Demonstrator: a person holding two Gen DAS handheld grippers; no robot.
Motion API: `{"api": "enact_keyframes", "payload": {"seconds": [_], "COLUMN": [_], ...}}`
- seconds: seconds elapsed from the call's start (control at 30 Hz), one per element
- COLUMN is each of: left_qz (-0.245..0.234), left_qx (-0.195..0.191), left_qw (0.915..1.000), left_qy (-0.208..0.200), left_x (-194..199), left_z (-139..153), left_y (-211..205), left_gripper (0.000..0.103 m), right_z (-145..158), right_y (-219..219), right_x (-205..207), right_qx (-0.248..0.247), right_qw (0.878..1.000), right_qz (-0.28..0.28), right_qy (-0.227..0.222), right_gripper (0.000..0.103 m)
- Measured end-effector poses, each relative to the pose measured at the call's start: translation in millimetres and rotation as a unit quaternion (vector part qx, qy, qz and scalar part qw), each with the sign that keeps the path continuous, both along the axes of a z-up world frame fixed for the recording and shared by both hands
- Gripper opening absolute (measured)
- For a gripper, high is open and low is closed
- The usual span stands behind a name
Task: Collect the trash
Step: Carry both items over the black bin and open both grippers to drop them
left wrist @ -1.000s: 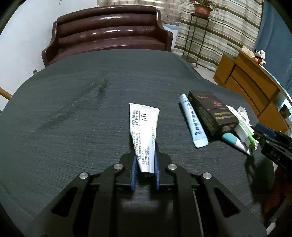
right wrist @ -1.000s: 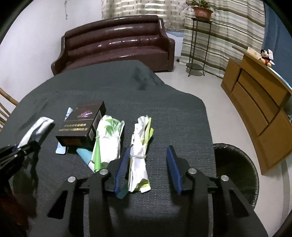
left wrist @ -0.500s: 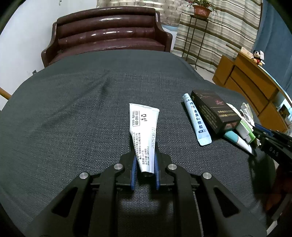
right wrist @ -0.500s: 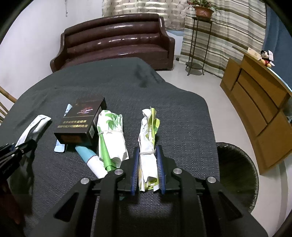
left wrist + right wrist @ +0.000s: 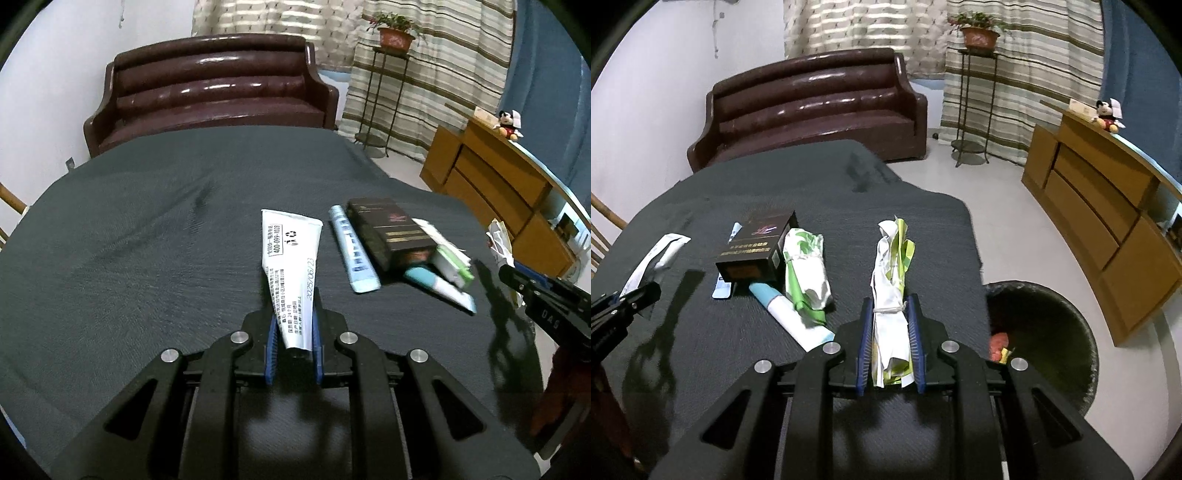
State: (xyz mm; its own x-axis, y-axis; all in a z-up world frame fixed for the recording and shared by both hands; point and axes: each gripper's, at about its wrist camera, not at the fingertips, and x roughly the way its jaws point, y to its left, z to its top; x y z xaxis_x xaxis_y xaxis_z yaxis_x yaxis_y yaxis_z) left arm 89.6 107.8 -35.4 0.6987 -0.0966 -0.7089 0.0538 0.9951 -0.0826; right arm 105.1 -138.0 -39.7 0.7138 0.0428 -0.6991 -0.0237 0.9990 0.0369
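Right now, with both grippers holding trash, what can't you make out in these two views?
- Trash bin: right wrist view, near rim and most of the contents hidden by the right gripper; absent from the left view.
- White tube: left wrist view, cap end buried between the left gripper fingers.
- Dark box: print too small to read.
- Blue sachet: right wrist view, mostly behind the box.

You are working in a home living room, as shown by the brown leather sofa (image 5: 816,107) against the wall, striped curtains (image 5: 1015,66), a potted plant (image 5: 979,29) on a metal stand, a wooden sideboard (image 5: 1104,206) carrying a plush toy (image 5: 1108,112), and the cloth-covered tabletop (image 5: 812,184).
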Motion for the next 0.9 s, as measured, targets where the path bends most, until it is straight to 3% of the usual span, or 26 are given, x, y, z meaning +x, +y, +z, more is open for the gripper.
{"api": "enact_keyframes", "payload": {"seconds": [0.37,0.9], "left_qz": [-0.041,-0.121], "left_qx": [-0.005,0.005], "left_qw": [0.9984,0.9912], "left_qy": [-0.038,-0.053], "left_x": [-28.0,-34.1], "left_z": [18.5,16.6], "left_y": [-53.6,-156.3], "left_gripper": [0.015,0.015], "right_z": [13.2,12.8], "right_y": [-42.3,-105.5], "right_x": [-32.3,-51.6], "right_qx": [0.007,0.002], "right_qw": [0.999,0.995], "right_qz": [-0.033,-0.088], "right_qy": [-0.030,-0.045], "right_gripper": [0.019,0.019]}}
